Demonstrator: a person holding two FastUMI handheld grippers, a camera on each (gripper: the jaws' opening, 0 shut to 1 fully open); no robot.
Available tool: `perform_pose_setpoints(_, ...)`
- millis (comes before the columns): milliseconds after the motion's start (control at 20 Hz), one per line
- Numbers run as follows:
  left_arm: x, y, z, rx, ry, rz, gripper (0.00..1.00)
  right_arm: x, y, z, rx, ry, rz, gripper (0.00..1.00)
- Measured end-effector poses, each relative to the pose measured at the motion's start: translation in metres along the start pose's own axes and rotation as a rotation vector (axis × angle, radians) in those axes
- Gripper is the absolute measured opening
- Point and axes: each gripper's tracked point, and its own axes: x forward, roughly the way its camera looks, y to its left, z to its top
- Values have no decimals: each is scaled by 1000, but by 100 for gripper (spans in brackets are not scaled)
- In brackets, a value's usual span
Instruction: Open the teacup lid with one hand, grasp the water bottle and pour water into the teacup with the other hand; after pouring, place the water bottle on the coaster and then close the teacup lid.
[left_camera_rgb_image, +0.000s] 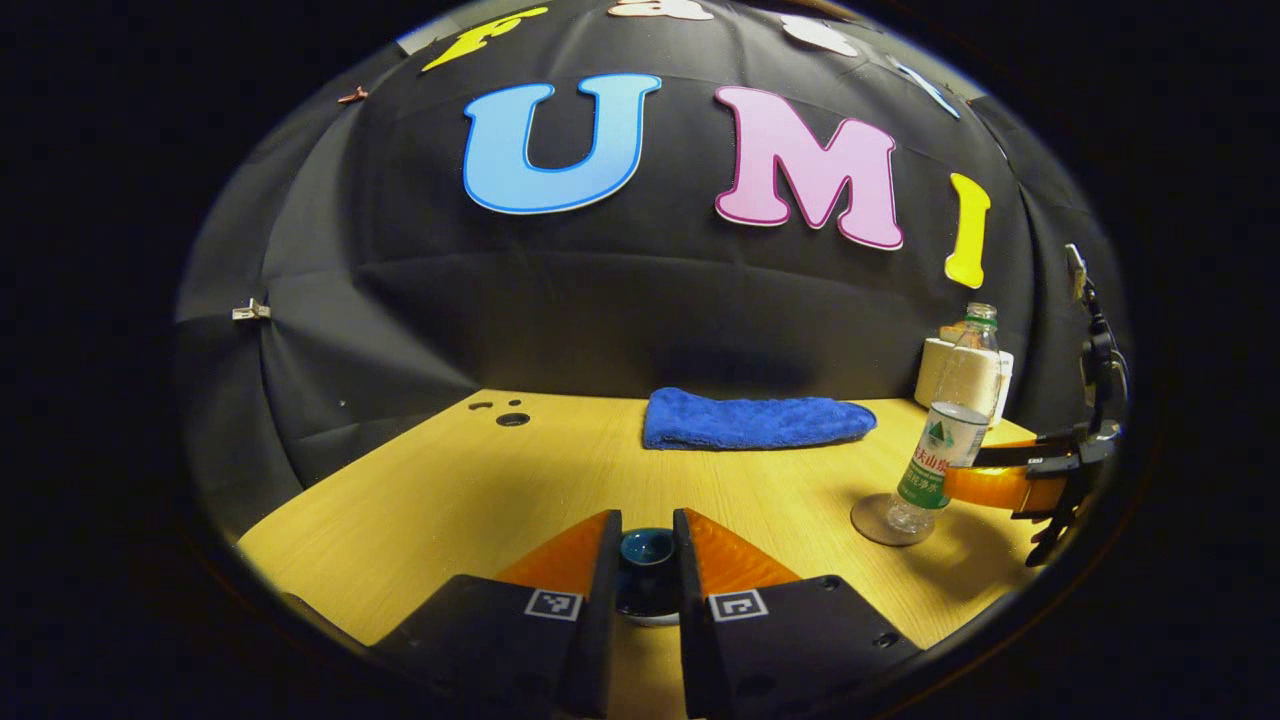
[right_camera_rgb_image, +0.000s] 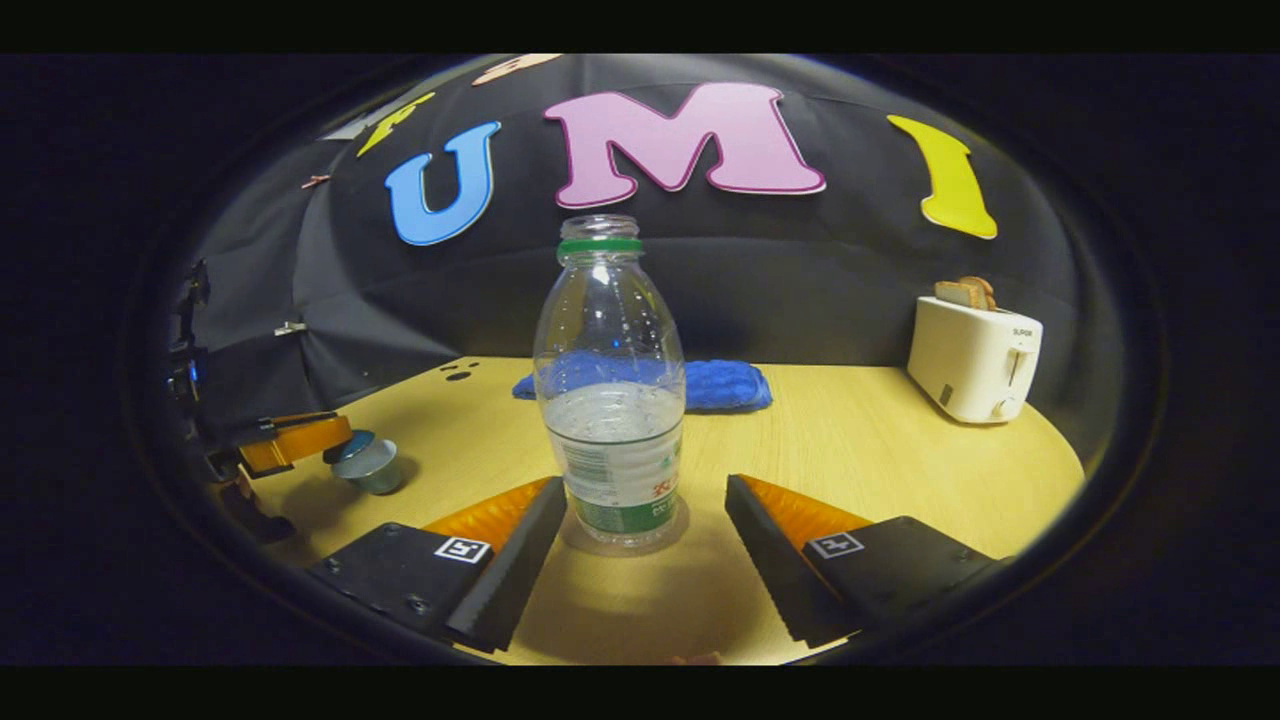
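A clear water bottle (right_camera_rgb_image: 610, 400) with no cap and a green neck ring stands upright, part full, on a round see-through coaster (left_camera_rgb_image: 870, 525). My right gripper (right_camera_rgb_image: 640, 495) is open, one finger on each side of the bottle's base, the right finger clearly apart from it. In the left gripper view that gripper (left_camera_rgb_image: 965, 478) reaches the bottle (left_camera_rgb_image: 945, 430) from the right. My left gripper (left_camera_rgb_image: 647, 520) is shut on the dark teal teacup lid (left_camera_rgb_image: 647, 555). In the right gripper view the left gripper (right_camera_rgb_image: 335, 442) holds the lid (right_camera_rgb_image: 350, 445) at the top of the small teacup (right_camera_rgb_image: 375, 472).
A folded blue towel (left_camera_rgb_image: 755, 420) lies at the back of the wooden table (left_camera_rgb_image: 480, 480). A white toaster (right_camera_rgb_image: 975, 370) with bread in it stands at the back right. Small holes (left_camera_rgb_image: 510, 418) mark the table's far left corner.
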Motion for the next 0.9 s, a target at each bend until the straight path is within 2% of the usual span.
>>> perform_pose_setpoints(100,3,-2,-4,2,6,-7,32,-1,2,-2,1,10,9,99)
perform_pose_setpoints(150,5,-3,-6,0,12,-11,36,-3,2,-4,1,18,11,99)
perform_pose_setpoints(200,5,-3,-7,-2,13,-13,33,-4,2,-6,3,24,12,99)
perform_pose_setpoints(400,8,-10,-7,-2,12,-34,38,-9,3,-11,0,48,8,99)
perform_pose_setpoints(500,8,-11,-7,0,13,-42,43,-11,5,-12,4,57,9,99)
perform_pose_setpoints(600,8,-13,-7,-1,14,-47,55,-13,5,-13,4,60,8,99)
perform_pose_setpoints(650,7,-12,-6,2,12,-42,52,-14,5,-13,4,60,6,99)
perform_pose_setpoints(900,-7,-2,10,4,-27,-13,52,-16,5,-9,6,46,0,99)
